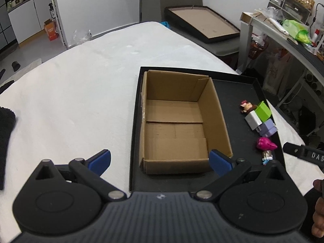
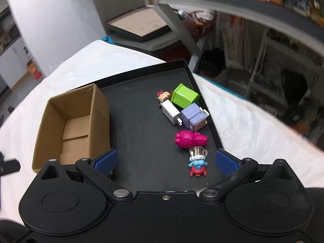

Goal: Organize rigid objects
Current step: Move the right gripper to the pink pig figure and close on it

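Note:
A black tray (image 1: 241,93) (image 2: 141,109) lies on the white cloth and holds an empty cardboard box (image 1: 178,121) (image 2: 70,121) on its left side. Along the tray's right edge lie small toys: a doll figure (image 2: 163,96), a green cube (image 2: 184,98) (image 1: 262,111), a white charger (image 2: 171,111) (image 1: 253,120), a lilac block (image 2: 194,117) (image 1: 268,128), a magenta toy (image 2: 190,139) (image 1: 265,143) and a blue-and-red figure with a clear cup (image 2: 198,162) (image 1: 266,158). My left gripper (image 1: 160,162) is open in front of the box. My right gripper (image 2: 166,162) is open just short of the blue-and-red figure, holding nothing.
A black cloth (image 1: 5,137) lies at the table's left edge. Behind the table stand a chair with a framed board (image 1: 202,24) and a cluttered shelf (image 1: 283,26) on the right. The other gripper's tip (image 1: 303,154) shows at the tray's right.

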A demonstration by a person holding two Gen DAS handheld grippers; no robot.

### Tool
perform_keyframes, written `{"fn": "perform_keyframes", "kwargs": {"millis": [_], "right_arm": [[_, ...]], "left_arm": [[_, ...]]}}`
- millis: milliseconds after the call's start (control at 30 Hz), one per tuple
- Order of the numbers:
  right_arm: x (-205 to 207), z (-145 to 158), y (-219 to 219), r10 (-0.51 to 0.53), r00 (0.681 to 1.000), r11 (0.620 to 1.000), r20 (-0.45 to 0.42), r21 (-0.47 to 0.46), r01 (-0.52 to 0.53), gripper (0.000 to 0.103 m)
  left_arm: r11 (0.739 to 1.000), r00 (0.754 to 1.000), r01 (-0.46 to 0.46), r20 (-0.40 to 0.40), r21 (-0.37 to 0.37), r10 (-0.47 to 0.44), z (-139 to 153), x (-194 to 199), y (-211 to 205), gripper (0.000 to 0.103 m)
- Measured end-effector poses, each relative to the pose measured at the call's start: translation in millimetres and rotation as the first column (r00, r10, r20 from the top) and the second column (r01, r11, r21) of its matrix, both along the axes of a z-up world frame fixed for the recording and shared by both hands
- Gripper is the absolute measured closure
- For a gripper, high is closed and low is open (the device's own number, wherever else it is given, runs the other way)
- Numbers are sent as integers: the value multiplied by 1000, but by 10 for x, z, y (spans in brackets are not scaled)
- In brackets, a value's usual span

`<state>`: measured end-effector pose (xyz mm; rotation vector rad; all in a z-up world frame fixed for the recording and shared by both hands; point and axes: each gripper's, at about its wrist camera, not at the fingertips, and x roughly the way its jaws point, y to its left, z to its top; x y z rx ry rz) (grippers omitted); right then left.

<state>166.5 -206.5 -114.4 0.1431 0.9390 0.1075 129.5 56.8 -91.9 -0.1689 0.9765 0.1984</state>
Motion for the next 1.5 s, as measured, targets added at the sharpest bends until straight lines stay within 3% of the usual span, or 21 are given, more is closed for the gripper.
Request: {"fn": "perform_keyframes", "kwargs": {"millis": [267,400,633,867,1200,1367,1433,1467,1500], "right_arm": [[127,-318,24,-121,992,989,33,-76,124,1],[167,-521,24,-163,987,984,0,-70,163,13],[277,-693,65,-194,981,975,10,-112,193,26],[452,-855,133,-197,980,968,-7,-162,193,25],[733,-1073,158,-211,976,960,-54,-200,197,25],[815,-1132,149,-215,975,949,-59,-249,195,25],[831,-1156,145,-213,975,948,-68,-257,189,29],[841,-1168,149,-212,975,949,-71,-252,189,38],[854,-1175,148,-213,974,950,-74,-250,189,38]], "left_arm": [[1000,998,-10,-57,1,10,-252,249,105,3],[1000,997,8,-75,5,-8,-364,357,120,5],[1000,994,31,-102,5,-30,-535,545,140,18],[999,988,33,-148,-4,-33,-729,731,174,28],[999,980,43,-192,-11,-44,-871,958,181,33],[998,974,57,-218,-3,-56,-921,1041,160,45],[998,974,57,-220,12,-53,-931,1049,156,50],[998,974,52,-220,23,-46,-938,1049,159,55],[998,974,51,-222,37,-41,-949,1053,160,59]]}}
